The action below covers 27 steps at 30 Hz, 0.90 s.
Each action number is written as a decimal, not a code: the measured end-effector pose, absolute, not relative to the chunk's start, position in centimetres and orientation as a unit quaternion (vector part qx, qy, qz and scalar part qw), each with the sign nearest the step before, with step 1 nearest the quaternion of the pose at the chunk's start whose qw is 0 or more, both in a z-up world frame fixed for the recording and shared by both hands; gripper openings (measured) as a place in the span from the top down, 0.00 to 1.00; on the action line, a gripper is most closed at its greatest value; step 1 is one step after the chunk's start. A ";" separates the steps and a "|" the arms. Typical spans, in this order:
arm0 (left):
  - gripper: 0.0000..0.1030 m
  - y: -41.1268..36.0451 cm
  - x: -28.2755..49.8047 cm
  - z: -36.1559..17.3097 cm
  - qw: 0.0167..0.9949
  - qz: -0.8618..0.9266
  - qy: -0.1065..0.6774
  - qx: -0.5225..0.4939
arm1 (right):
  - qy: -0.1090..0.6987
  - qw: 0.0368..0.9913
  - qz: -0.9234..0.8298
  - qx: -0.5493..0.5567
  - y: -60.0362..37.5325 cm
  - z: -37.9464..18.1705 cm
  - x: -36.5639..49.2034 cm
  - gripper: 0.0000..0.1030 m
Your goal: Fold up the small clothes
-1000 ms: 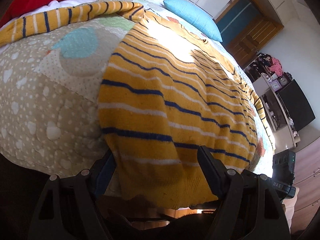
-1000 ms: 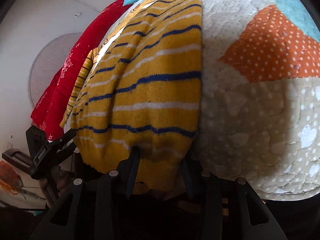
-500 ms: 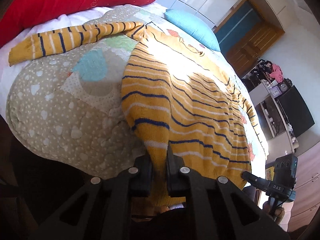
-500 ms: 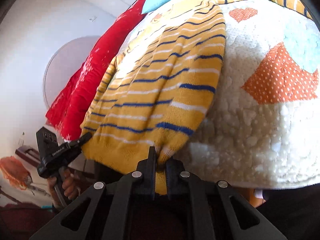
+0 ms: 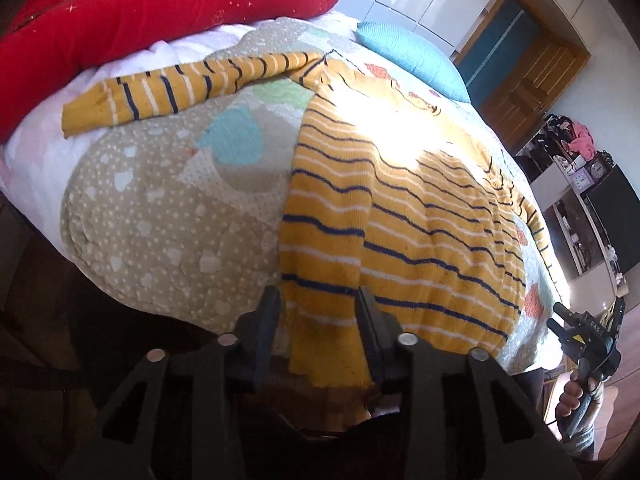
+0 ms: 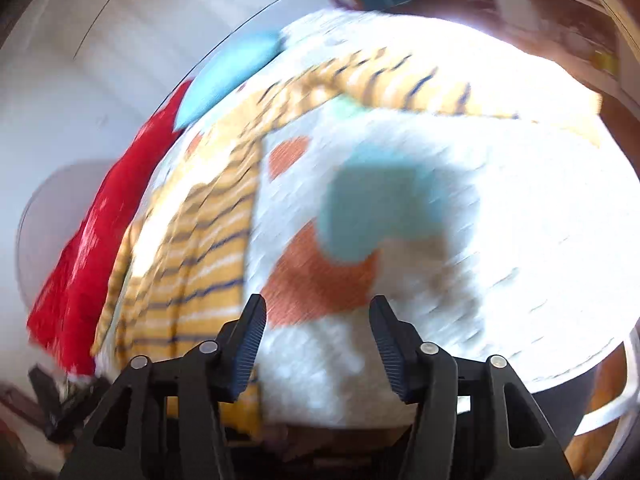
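One yellow sweater (image 5: 408, 216) with navy and white stripes lies flat on the bed; its long axis runs from the hem at the near edge of the bed up toward the pillows at the far end, neck end farthest away; one sleeve (image 5: 180, 88) stretches sideways toward the left edge of the bed, below the red pillow (image 5: 152, 8), and the other sleeve trails along the right edge; a lengthwise ridge of knit stands up along the sweater's left side, running back from the hem. The left gripper (image 5: 318, 308) hangs over the near edge of the bed with its jaws opening; the hem corner hangs between the two fingers, whether the pads touch it cannot be told. The right gripper (image 6: 318, 320) is also opening, jaws well apart, nothing between them; it points at the bare quilt (image 6: 460, 240) beside the sweater's right side, in a view smeared by motion. The quilt is patchwork, beige with white dots, plus teal and orange patches; two pillows sit at the far end, one red, one light blue (image 5: 412, 60). Beyond the bed are white cupboard fronts, a wooden door (image 5: 532, 72) and a cluttered shelf unit with a clock; sunlight falls across the sweater's middle; a hand (image 5: 576, 396) holds the right gripper's handle at the near right corner.
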<state>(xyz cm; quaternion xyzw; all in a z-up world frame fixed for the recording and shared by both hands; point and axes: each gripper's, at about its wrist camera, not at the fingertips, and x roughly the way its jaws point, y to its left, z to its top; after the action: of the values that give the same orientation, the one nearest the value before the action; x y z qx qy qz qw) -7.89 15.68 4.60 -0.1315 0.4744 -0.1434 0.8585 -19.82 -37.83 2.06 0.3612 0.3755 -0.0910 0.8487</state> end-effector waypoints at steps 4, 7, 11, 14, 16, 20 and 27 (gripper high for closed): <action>0.55 15.7 -6.9 4.9 0.859 -0.139 0.470 -0.151 | 0.290 0.822 -0.168 0.461 -45.3 0.9 -21.3 0.42; 0.55 15.2 -6.1 5.0 0.853 -0.144 0.474 -0.161 | 0.249 0.807 -0.190 0.501 -48.2 0.4 -20.6 0.42; 0.55 13.9 -5.7 5.8 0.857 -0.151 0.467 -0.154 | 0.221 0.793 -0.222 0.522 -50.5 0.6 -18.6 0.59; 0.55 13.2 -5.3 6.4 0.860 -0.156 0.463 -0.151 | 0.203 0.776 -0.218 0.555 -53.0 0.8 -18.5 0.93; 0.54 13.0 -5.2 6.9 0.864 -0.156 0.456 -0.148 | 0.183 0.785 -0.247 0.538 -54.6 2.8 -19.6 0.94; 0.53 13.2 -4.8 7.1 0.869 -0.154 0.447 -0.145 | 0.187 0.809 -0.314 0.460 -56.7 7.8 -19.9 0.95; 0.53 13.9 -4.1 6.5 0.868 -0.155 0.442 -0.162 | 0.253 0.874 -0.263 0.321 -50.6 14.7 -10.8 0.95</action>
<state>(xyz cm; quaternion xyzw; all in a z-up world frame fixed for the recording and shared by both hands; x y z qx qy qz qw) -4.09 13.87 6.52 -0.1619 0.4422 -0.1554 0.8684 -10.79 -50.56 14.67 0.3208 0.2527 -0.2626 0.8742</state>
